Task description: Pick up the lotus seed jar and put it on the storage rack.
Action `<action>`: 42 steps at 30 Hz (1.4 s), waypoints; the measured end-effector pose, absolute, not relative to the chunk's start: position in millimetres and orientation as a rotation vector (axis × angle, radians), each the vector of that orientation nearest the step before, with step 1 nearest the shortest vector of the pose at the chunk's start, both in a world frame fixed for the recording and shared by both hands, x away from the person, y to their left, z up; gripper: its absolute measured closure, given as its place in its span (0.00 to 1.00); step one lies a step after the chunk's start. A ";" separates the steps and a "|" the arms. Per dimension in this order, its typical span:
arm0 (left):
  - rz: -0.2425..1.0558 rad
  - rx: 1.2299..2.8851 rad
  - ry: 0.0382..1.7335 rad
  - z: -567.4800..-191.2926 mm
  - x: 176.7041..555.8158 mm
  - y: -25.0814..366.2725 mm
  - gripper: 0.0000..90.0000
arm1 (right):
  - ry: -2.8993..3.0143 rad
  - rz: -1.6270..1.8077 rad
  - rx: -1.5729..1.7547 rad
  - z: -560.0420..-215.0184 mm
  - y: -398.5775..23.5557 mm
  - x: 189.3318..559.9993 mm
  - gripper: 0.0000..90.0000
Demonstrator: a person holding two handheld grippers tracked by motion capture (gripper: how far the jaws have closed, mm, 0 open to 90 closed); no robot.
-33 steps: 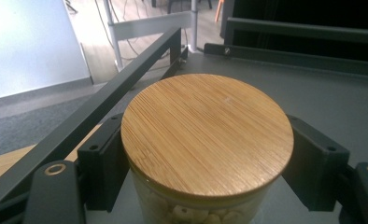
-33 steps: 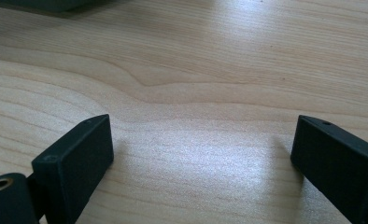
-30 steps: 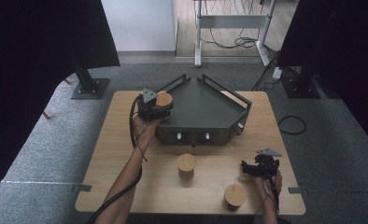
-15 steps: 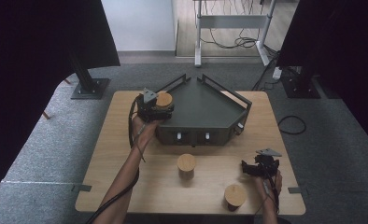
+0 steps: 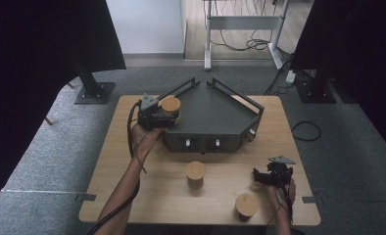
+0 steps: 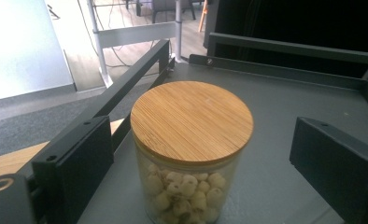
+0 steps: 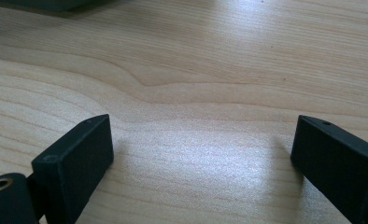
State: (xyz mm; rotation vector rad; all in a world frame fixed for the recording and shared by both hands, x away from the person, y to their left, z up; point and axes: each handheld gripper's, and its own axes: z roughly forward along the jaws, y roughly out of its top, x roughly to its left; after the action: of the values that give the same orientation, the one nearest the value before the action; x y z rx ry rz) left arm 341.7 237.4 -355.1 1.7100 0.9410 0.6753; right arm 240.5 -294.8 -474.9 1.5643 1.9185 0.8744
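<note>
- Although a second separates the earlier high views from this one, nothing has visibly moved: both hands, both grippers and all three jars sit where they did.
- The left gripper (image 5: 157, 113) is at the far left corner of the dark grey metal tray (image 5: 220, 115), a flat-floored, angular shape with thin raised rails and two small pale knobs on its front face.
- In the left gripper view a glass jar (image 6: 191, 151) stands on the tray floor between the two black, blocky jaws; it is a clear cylinder with a round, fine-grained bamboo lid and pale, knobbly round pieces inside.
- Those jaws are spread wide, with a visible gap between each one and the glass, so they flank the jar without gripping it.
- A second bamboo-lidded jar (image 5: 196, 174) stands on the pale, wavy-grained wooden worktop (image 5: 132, 196), just in front of the tray's front face.
- A third jar (image 5: 246, 205) stands near the front edge, toward the right corner.
- The right gripper (image 5: 271, 176) is held low near the right edge, just beside the third jar; its jaws are wide apart with bare wood between them, holding nothing.
</note>
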 end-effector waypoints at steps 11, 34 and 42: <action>0.678 1.712 0.936 -352.5 324.7 249.7 0.08 | 1.920 0.875 1.561 -475.1 -294.8 240.4 0.06; 0.680 1.723 0.935 -355.4 286.8 279.4 0.10 | 1.920 0.875 1.560 -475.2 -294.8 240.2 0.06; 0.671 1.729 0.938 -359.4 277.8 289.0 0.10 | 1.920 0.876 1.559 -475.3 -294.8 240.1 0.06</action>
State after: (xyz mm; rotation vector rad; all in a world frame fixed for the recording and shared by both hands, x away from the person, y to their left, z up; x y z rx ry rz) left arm 277.8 289.0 -359.4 1.7287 0.9382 0.6709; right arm 240.1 -294.8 -475.3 1.5586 1.9196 0.8760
